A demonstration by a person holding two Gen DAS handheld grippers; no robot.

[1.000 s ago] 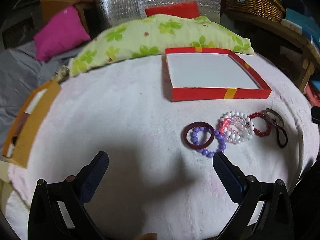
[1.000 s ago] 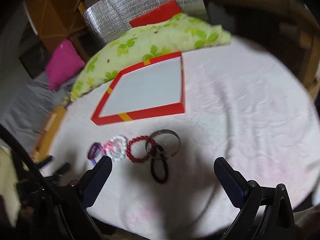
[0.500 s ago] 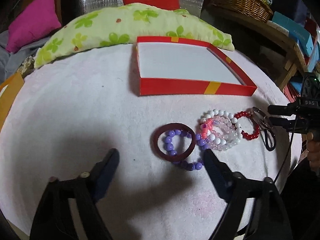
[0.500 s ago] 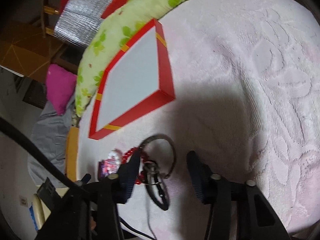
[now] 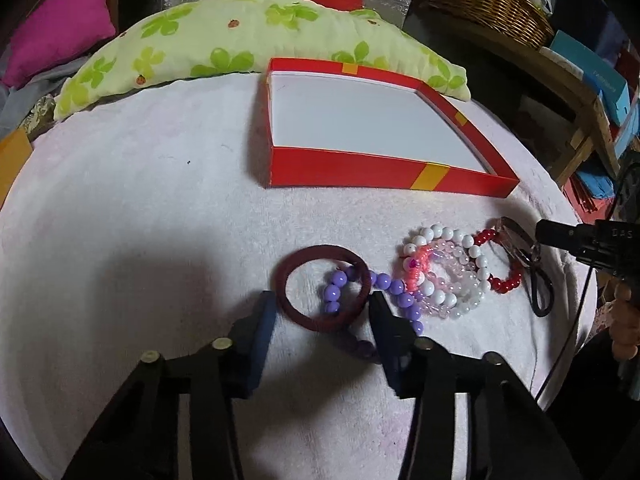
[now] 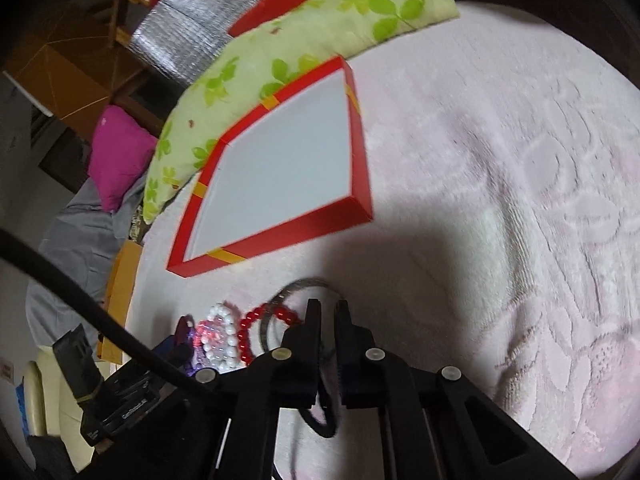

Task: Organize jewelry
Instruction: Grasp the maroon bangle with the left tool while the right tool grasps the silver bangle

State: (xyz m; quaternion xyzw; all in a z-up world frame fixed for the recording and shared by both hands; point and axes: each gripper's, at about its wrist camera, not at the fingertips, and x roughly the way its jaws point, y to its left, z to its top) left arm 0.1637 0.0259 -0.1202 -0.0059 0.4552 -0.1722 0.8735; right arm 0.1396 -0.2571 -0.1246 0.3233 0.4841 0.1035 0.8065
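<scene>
- The left tool [image 5: 322, 312] points down at the worktop [image 5: 140, 208], which is covered in a pale pink towel; its jaws are closing, half wide, with the dark red bangle [image 5: 322, 286] between them, pads not yet pressing.
- A purple bead bracelet [image 5: 384, 284] overlaps the bangle's right side; the right pad [image 5: 380, 316] lies over it.
- To the right lie a white and pink bead cluster [image 5: 444, 272] and a red bead bracelet [image 5: 500, 264], touching.
- The right tool [image 6: 327, 316] is closed narrow at the grey metal bangle [image 6: 304, 284], with a black cord loop [image 6: 320, 426] below it; whether it pinches either is unclear.
- The red box [image 5: 384, 174], white inside, sits behind the jewelry, against a green leaf-print pillow [image 5: 224, 44].
</scene>
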